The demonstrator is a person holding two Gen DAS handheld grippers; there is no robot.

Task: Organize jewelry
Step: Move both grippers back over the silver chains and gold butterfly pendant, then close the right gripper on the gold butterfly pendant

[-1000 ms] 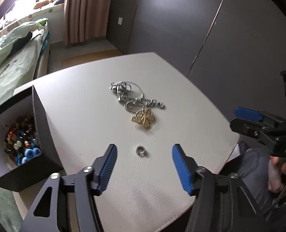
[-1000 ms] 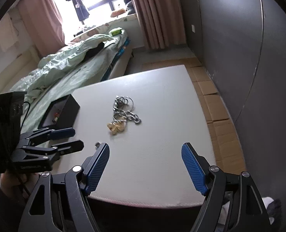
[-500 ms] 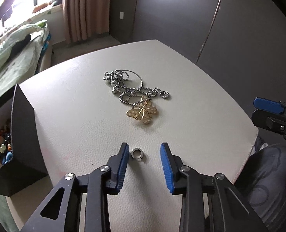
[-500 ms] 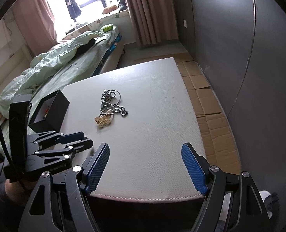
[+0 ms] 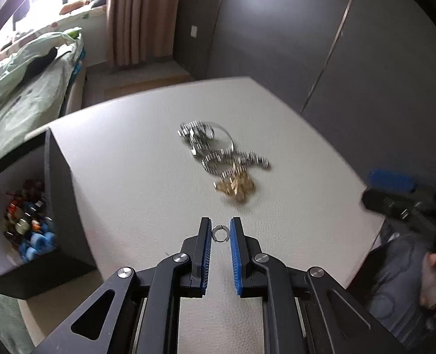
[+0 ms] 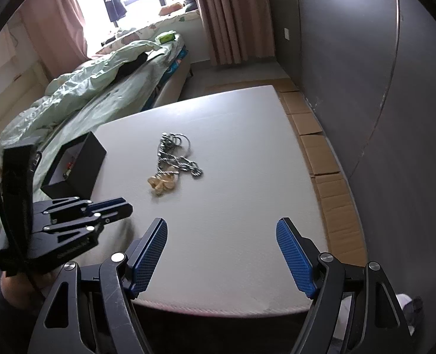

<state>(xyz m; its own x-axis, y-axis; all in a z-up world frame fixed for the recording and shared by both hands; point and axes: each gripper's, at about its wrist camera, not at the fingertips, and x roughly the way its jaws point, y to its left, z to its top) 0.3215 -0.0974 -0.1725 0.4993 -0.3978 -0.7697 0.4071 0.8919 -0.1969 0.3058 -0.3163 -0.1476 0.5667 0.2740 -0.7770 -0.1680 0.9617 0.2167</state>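
Observation:
A small silver ring (image 5: 214, 234) stands upright between the blue pads of my left gripper (image 5: 220, 221). The jaws are closing and the pads touch both its sides. The ring looks sharp while the table behind it is blurred. Farther along the white table (image 5: 129, 162) lie tangled silver chains (image 5: 218, 150) with a gold butterfly pendant (image 5: 237, 187). At the left stands a black box (image 5: 55, 183) holding coloured beads (image 5: 29, 221). My right gripper (image 6: 221, 227) hangs open over the table's near edge with nothing between its pads. The right wrist view shows the left gripper (image 6: 111, 206) low at the left.
A bed with a green quilt (image 6: 99, 88) runs along the table's left side. Dark wardrobe doors (image 5: 306, 44) stand behind and to the right. Flattened cardboard (image 6: 321, 153) covers the floor on the right. A person's lap (image 5: 401, 280) is at the table's near right corner.
The left jaws have narrowed from wide apart to both sides of the ring. The ring lay flat on the table and now stands upright between the pads. The right gripper stayed open.

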